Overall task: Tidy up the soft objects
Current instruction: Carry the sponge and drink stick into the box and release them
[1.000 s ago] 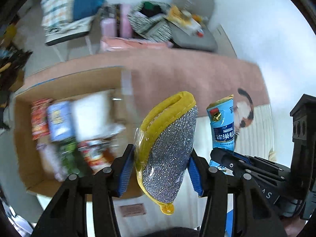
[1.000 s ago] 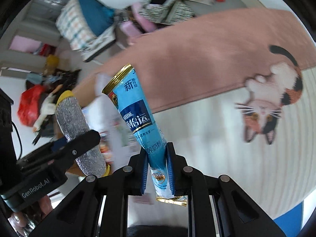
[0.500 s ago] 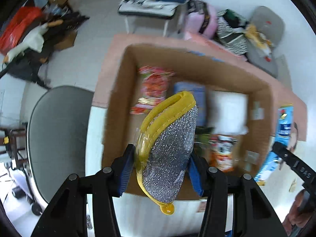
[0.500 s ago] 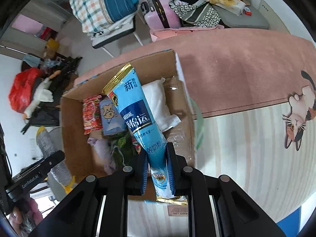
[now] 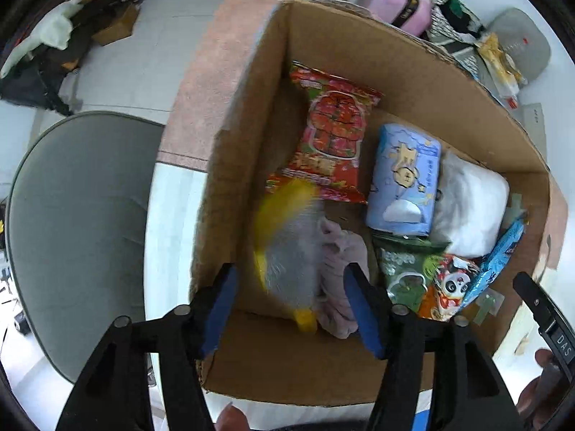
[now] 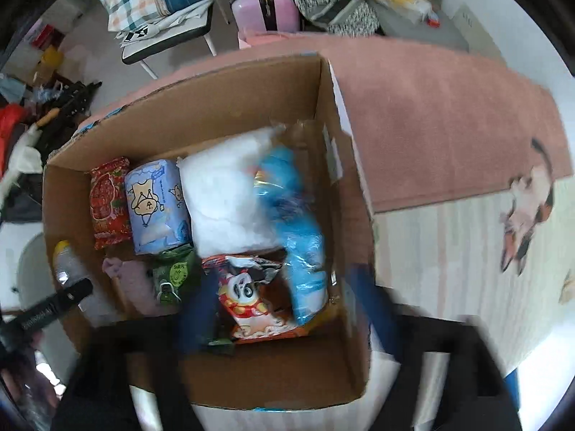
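A cardboard box [image 5: 413, 57] holds soft packs: a red snack bag [image 5: 330, 133], a light-blue tissue pack [image 5: 406, 179], a white pillow pack [image 5: 470, 208], a green pouch [image 5: 406, 265], a panda snack bag [image 6: 248, 298] and a lilac cloth [image 5: 341, 262]. My left gripper [image 5: 291, 305] is open over the box's near left; the yellow-and-silver sponge [image 5: 287, 248], blurred, is free of its pads and falling inside. My right gripper [image 6: 284, 309] is open and blurred; the blue milk-powder pouch [image 6: 294, 230] lies against the box's right wall.
A grey chair seat [image 5: 79, 222] stands left of the box. A pink rug [image 6: 431, 115] and a cat-print mat [image 6: 528, 208] lie to the right. Behind are a pink suitcase [image 6: 266, 0], a chair with folded blankets [image 6: 161, 0] and piled clothes.
Both grippers moved over the box and opened. The sponge has left the left gripper and the blue pouch has left the right gripper; both now drop or lie inside the box.
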`<state>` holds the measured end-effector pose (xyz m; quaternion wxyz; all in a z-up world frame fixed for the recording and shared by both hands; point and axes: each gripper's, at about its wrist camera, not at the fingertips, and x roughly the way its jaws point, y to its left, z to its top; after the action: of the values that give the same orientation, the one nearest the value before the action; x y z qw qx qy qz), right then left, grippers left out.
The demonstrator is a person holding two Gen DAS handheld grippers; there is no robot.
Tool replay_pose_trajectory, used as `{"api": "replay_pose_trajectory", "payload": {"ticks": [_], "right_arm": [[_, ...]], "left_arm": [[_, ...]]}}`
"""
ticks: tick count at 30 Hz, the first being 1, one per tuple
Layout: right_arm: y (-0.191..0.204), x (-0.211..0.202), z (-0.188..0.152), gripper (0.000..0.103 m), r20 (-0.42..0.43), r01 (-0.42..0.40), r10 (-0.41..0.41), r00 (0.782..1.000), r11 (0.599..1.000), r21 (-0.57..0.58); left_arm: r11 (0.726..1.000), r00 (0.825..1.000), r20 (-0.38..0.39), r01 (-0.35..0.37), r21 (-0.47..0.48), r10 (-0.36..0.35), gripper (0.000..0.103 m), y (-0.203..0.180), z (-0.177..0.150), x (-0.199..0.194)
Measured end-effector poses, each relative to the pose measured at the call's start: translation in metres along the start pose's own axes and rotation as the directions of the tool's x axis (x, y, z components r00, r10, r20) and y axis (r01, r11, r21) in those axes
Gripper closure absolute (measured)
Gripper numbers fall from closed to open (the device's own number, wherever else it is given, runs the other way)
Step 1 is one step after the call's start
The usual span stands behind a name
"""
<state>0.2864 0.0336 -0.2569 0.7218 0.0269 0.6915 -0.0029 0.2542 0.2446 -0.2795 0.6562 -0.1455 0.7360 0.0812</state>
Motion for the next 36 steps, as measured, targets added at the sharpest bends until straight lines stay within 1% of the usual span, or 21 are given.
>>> {"api": "replay_pose_trajectory", "payload": {"ticks": [2, 5, 9, 11, 13, 16, 21, 23, 27, 30, 33, 36], "right_arm": [[0.002, -0.002, 0.000, 0.015, 0.005, 0.001, -0.001, 1.000, 1.000, -0.007], [0.002, -0.003, 0.002, 0.015, 0.001, -0.005, 0.005, 1.000, 1.000, -0.006], [0.000, -0.009, -0.003, 0.013, -0.003, -0.025, 0.025, 1.000, 1.000, -0.012], [-0.001, -0.009, -0.007, 0.000, -0.006, -0.046, 0.046, 0.999, 0.999, -0.016], [0.001, -0.008, -0.012, 0.000, -0.003, -0.048, 0.048, 0.999, 0.999, -0.024], [0.004, -0.012, -0.025, 0.000, 0.028, -0.016, 0.018, 0.999, 0.998, -0.062], [0.004, -0.018, -0.051, 0.000, 0.055, 0.014, -0.008, 0.998, 0.994, -0.112], [0.003, -0.020, -0.056, 0.000, 0.060, 0.018, -0.012, 0.998, 0.993, -0.114], [-0.004, -0.027, -0.067, 0.000, 0.068, 0.006, 0.001, 0.998, 0.994, -0.110], [-0.011, -0.043, -0.074, 0.000, 0.091, -0.008, 0.018, 0.996, 0.994, -0.105], [-0.018, -0.071, -0.084, 0.000, 0.138, -0.016, 0.030, 0.990, 0.995, -0.101], [-0.026, -0.108, -0.098, 0.000, 0.196, -0.039, 0.057, 0.979, 0.995, -0.096]], "left_arm": [[1.000, 1.000, -0.002, 0.009, 0.019, -0.009, 0.023, -0.003, -0.002, -0.001], [0.999, 1.000, 0.018, -0.009, 0.042, 0.009, 0.014, -0.007, -0.004, -0.007], [0.997, 0.999, 0.037, -0.013, 0.071, 0.011, 0.006, -0.014, -0.011, -0.015], [0.996, 0.998, 0.068, -0.022, 0.084, 0.017, 0.005, -0.019, -0.017, -0.019], [0.995, 0.995, 0.100, -0.029, 0.097, 0.019, 0.004, -0.024, -0.027, -0.026], [0.993, 0.990, 0.142, -0.032, 0.114, 0.016, 0.004, -0.033, -0.041, -0.035], [0.988, 0.979, 0.198, -0.083, 0.127, 0.057, 0.004, -0.049, -0.059, -0.040], [0.988, 0.977, 0.205, -0.091, 0.127, 0.063, 0.004, -0.052, -0.064, -0.040], [0.992, 0.979, 0.203, -0.062, 0.114, 0.038, 0.004, -0.057, -0.074, -0.045], [0.992, 0.972, 0.236, -0.051, 0.118, 0.022, 0.004, -0.063, -0.086, -0.060], [0.988, 0.956, 0.293, -0.063, 0.138, 0.020, 0.004, -0.071, -0.102, -0.088], [0.987, 0.942, 0.336, -0.058, 0.149, 0.005, 0.004, -0.076, -0.117, -0.115]]}}
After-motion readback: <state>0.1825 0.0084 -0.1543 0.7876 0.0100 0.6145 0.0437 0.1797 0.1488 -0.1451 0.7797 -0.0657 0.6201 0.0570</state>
